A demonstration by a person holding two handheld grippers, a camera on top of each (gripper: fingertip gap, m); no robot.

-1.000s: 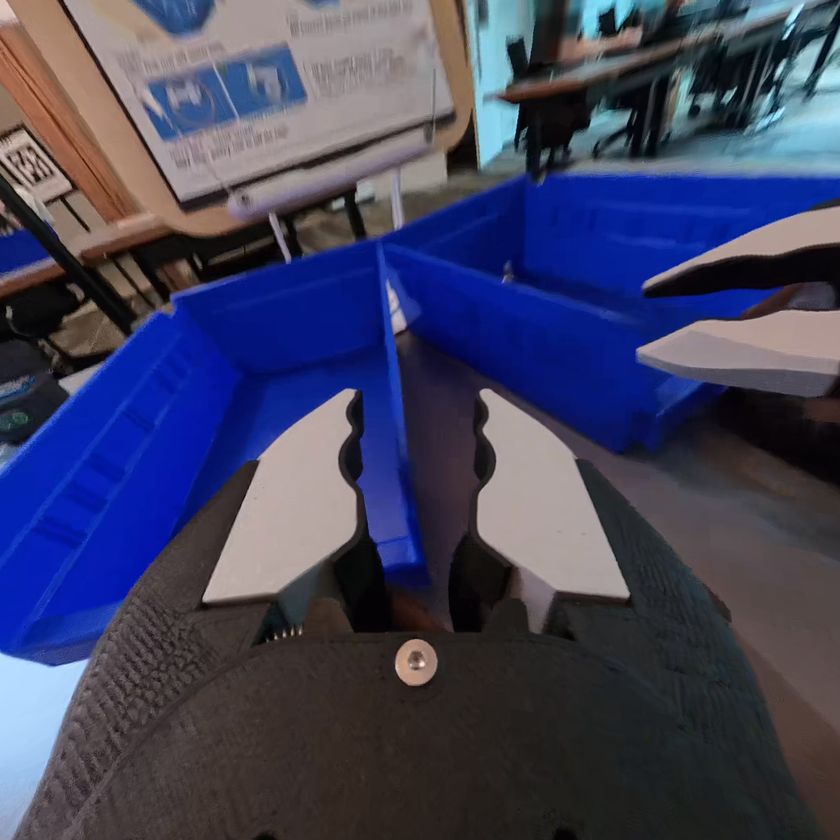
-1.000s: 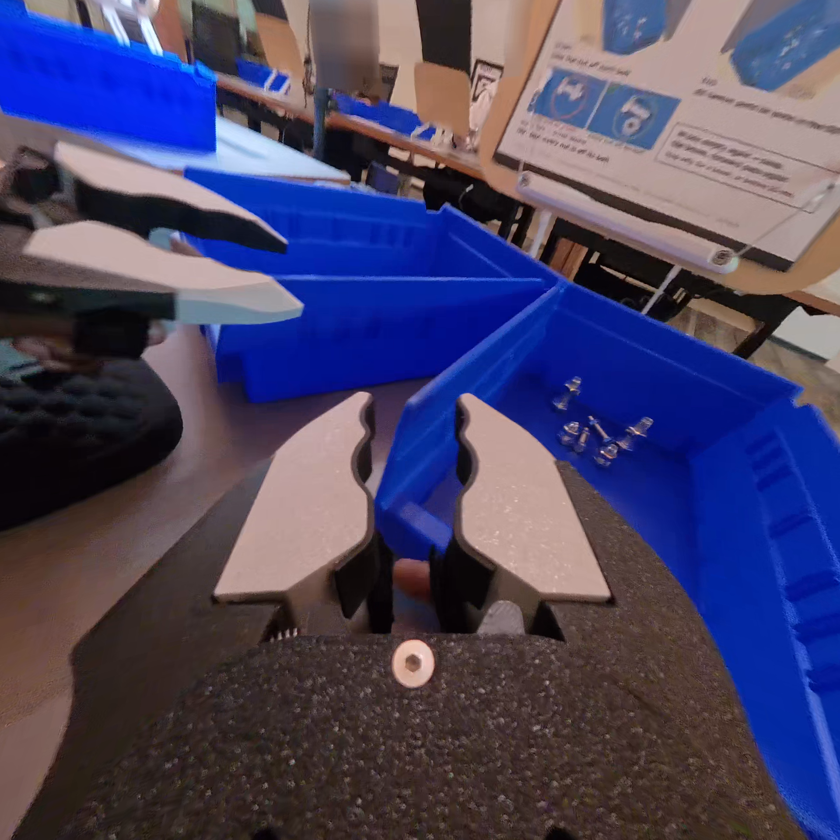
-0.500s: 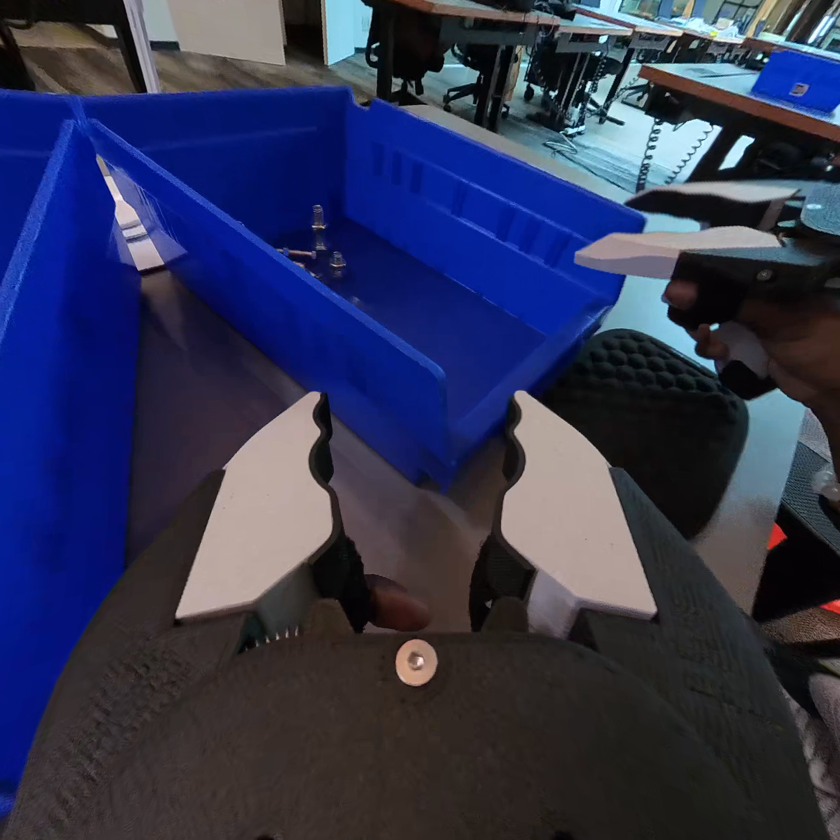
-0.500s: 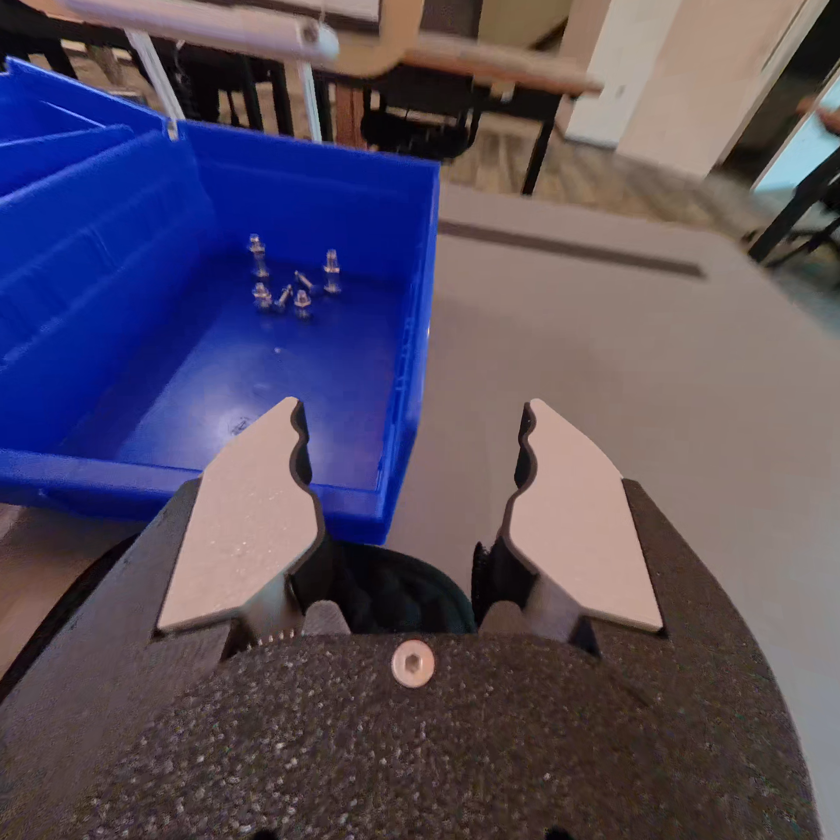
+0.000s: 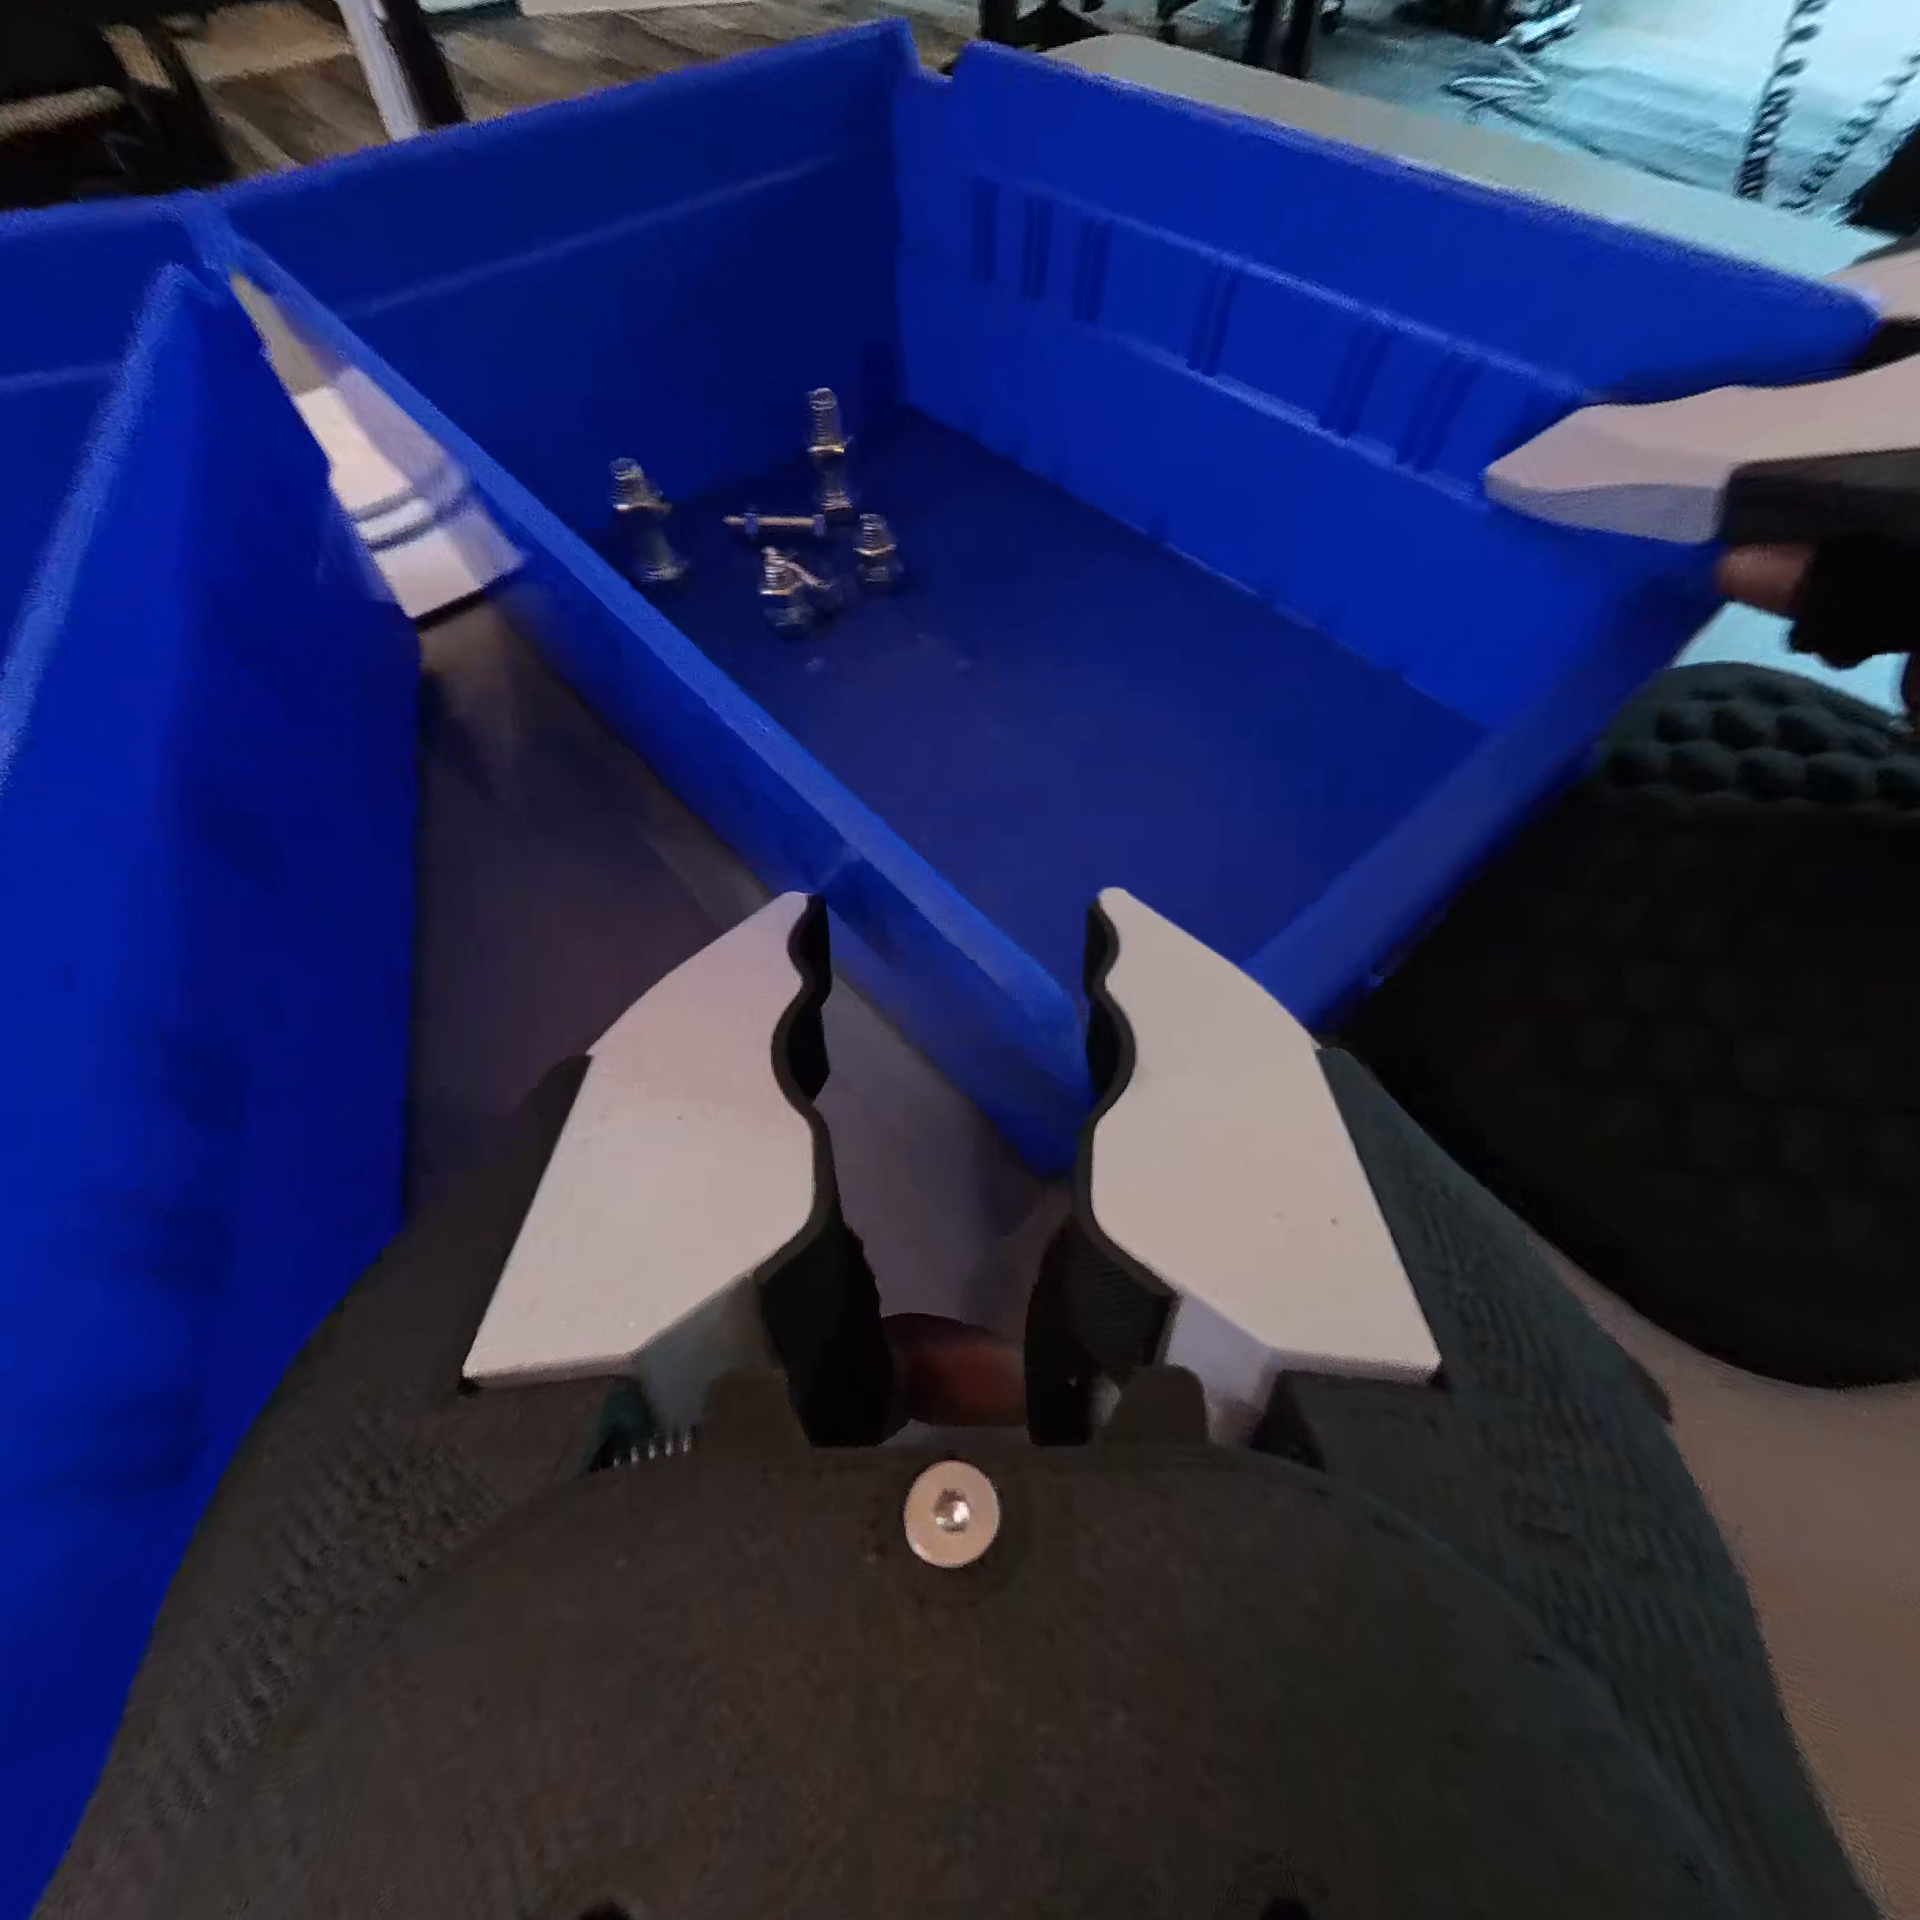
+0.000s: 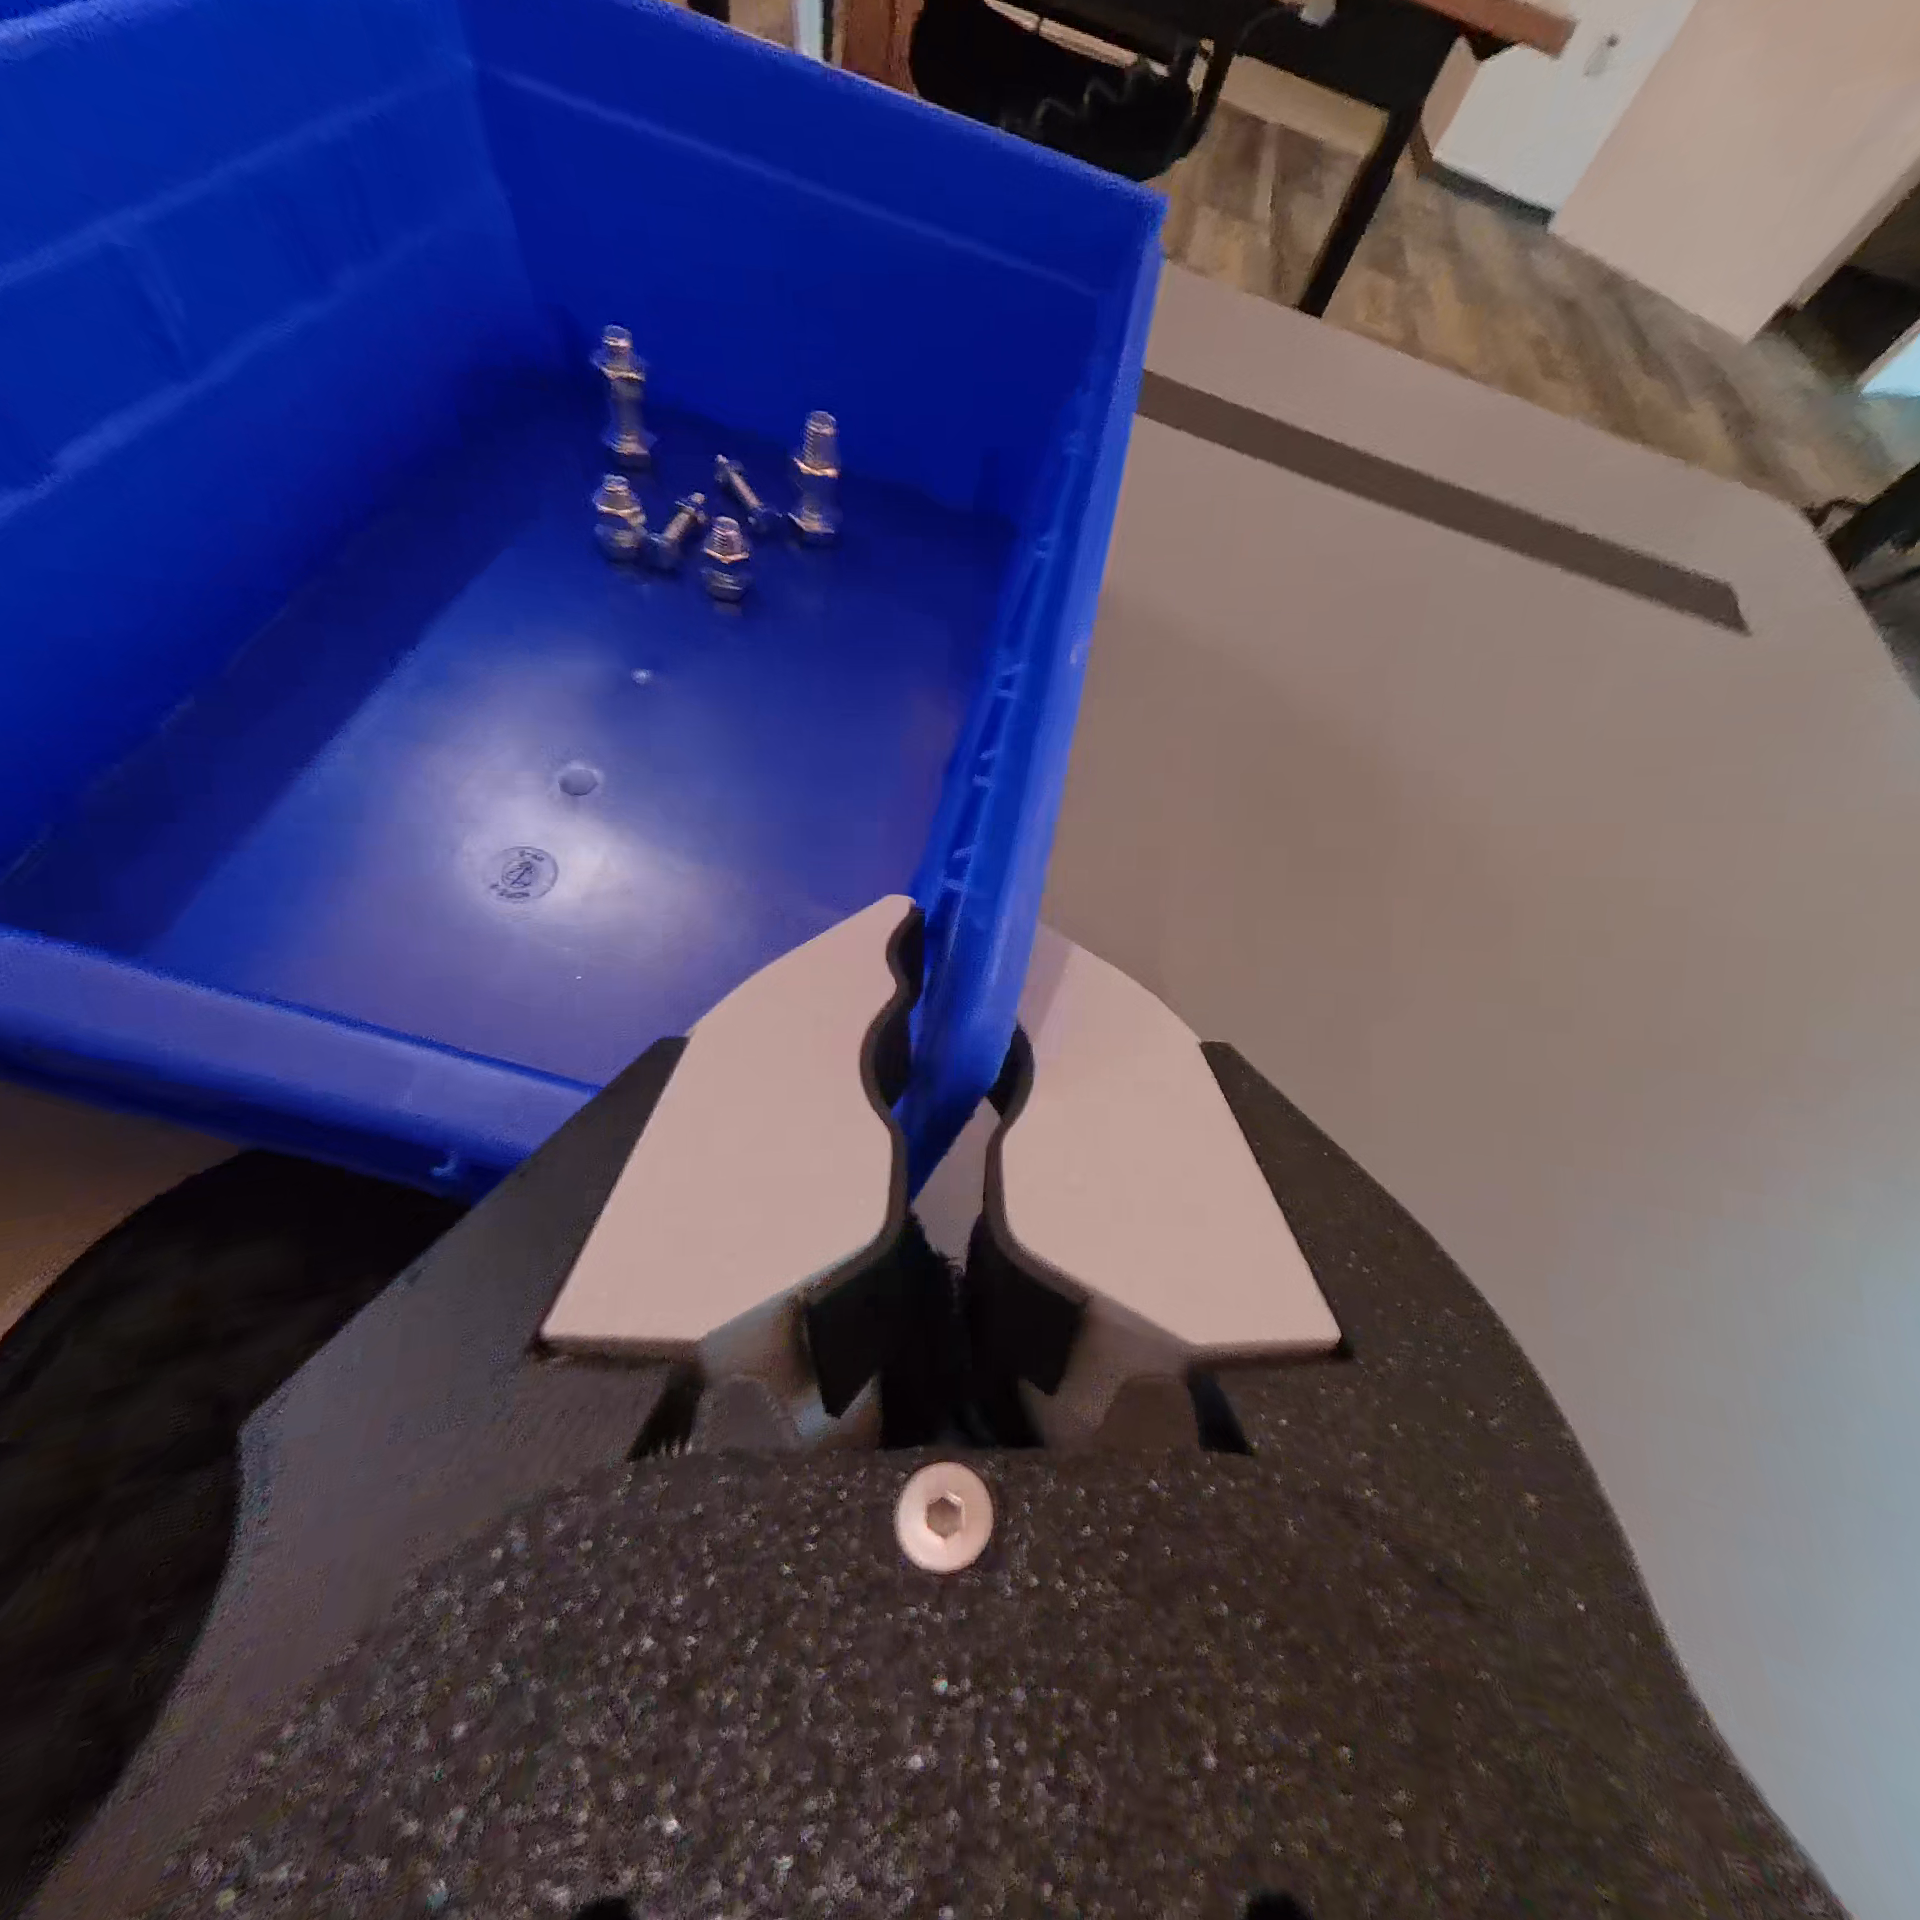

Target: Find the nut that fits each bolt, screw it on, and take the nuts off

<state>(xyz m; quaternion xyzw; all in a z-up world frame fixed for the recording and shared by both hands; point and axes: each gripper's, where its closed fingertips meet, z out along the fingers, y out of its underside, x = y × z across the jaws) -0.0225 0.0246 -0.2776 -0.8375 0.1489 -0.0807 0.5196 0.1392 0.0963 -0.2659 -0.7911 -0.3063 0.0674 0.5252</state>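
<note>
Now both views have swung off the poster onto the right-hand blue bin (image 5: 1195, 343). My left claw (image 5: 951, 997), narrower than half a second ago but empty, hovers over the bin's near corner. The bolts (image 5: 790, 530) with nuts on sit far ahead. My right claw (image 6: 961, 1023) has clamped the bin's side wall, probably steadying it.

The left gripper (image 5: 951, 1029) points forward and slightly down, its two grey fingers (image 5: 665, 1143) apart with nothing between them. The right gripper (image 6: 961, 1023) also tilts down, its fingers (image 6: 758, 1143) closed tight. In the left wrist view it enters from the far right edge, a fingertip curled beneath it.
</note>
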